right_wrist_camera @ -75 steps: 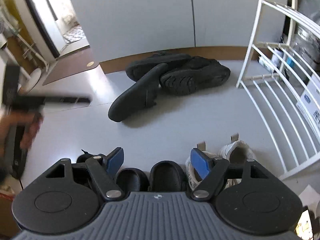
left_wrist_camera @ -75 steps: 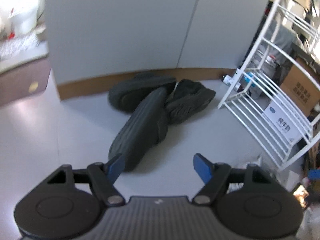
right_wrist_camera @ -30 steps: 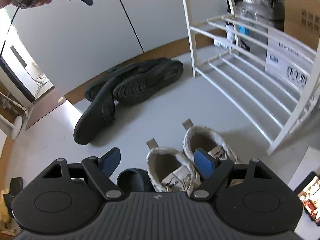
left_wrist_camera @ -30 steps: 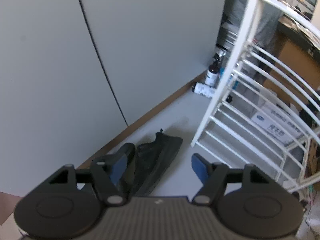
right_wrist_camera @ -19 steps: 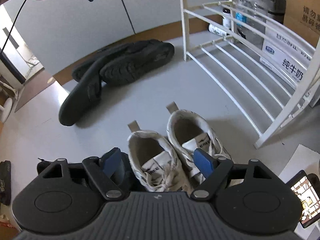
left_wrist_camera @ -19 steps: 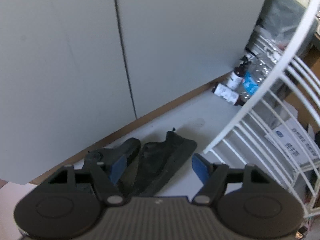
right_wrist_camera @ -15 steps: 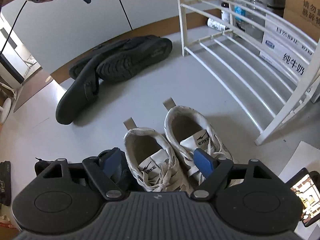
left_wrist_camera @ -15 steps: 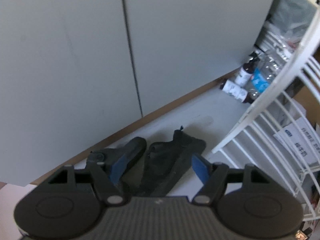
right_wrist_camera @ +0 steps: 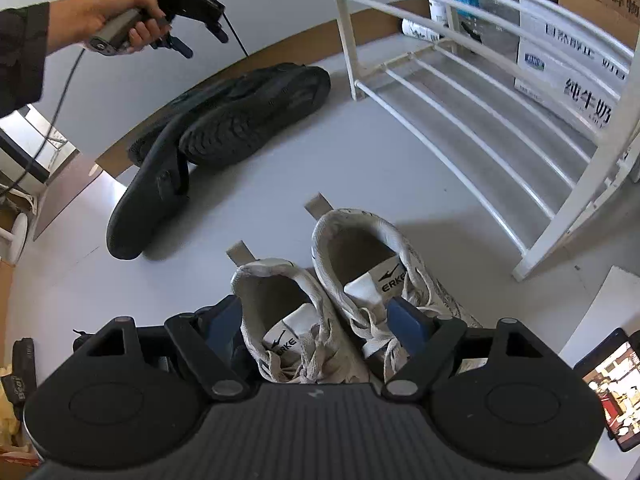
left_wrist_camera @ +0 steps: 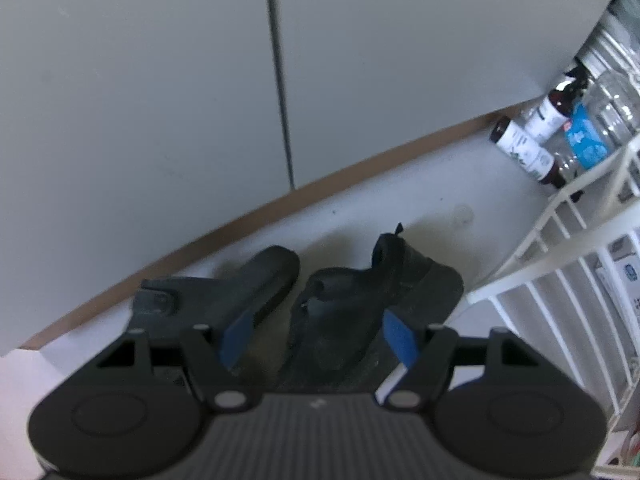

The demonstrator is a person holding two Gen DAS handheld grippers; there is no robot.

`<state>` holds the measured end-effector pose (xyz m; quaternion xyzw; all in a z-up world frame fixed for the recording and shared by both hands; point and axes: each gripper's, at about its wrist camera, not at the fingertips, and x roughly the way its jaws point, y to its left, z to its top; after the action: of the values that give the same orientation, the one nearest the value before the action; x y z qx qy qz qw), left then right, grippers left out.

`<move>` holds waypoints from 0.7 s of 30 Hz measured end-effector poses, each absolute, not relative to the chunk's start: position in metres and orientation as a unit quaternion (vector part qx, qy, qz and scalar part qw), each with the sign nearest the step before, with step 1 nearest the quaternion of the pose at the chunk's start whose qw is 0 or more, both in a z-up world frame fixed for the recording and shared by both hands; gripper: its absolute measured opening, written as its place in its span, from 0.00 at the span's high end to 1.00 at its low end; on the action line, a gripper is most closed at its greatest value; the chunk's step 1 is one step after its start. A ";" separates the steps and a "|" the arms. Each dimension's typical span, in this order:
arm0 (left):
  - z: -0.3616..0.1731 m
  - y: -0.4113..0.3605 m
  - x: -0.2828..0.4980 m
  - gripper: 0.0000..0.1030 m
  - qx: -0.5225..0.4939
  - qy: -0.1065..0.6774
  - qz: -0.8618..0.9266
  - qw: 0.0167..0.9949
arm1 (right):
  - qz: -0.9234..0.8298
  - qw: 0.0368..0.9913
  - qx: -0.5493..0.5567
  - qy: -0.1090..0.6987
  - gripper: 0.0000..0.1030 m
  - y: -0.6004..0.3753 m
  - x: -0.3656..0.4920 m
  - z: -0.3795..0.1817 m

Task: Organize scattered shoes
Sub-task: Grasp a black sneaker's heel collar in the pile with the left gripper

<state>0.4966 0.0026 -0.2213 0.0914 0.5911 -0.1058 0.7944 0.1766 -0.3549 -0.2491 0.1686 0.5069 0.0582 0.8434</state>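
The left tool (left_wrist_camera: 316,332), jaws spread and gripping nothing, tilts steeply down over a heap of black shoes (left_wrist_camera: 360,304) lying by the far wall's baseboard; in the right wrist view the person's hand (right_wrist_camera: 120,24) holds it raised above that heap, at far left. Farther right, the right tool (right_wrist_camera: 316,328) hangs released over a pair of white sneakers (right_wrist_camera: 320,292) standing side by side on the floor, its blue fingers (right_wrist_camera: 404,324) straddling them without pressing. The white rack (right_wrist_camera: 460,92) stands empty at far right. I judge the step to be reaching for shoes. Next, each tool must descend, clench on one shoe's collar, then carry it to the rack.
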 end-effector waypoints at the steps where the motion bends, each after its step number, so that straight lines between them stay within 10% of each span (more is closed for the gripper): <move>1: -0.228 0.000 0.500 0.28 0.091 0.593 -0.106 0.793 | 0.057 0.841 0.170 0.510 0.18 -0.356 0.179 -0.252; 16: -0.323 -0.013 0.539 0.16 0.037 0.618 -0.121 0.776 | 0.064 0.824 0.172 0.537 0.18 -0.370 0.176 -0.269; 21: -0.329 -0.025 0.531 0.36 0.035 0.605 -0.139 0.783 | 0.059 0.819 0.168 0.546 0.18 -0.370 0.172 -0.275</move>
<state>0.5306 -0.0249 -0.3289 0.0350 0.6046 -0.1393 0.7835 0.1724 -0.3700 -0.2750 0.1677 0.5463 0.0589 0.8185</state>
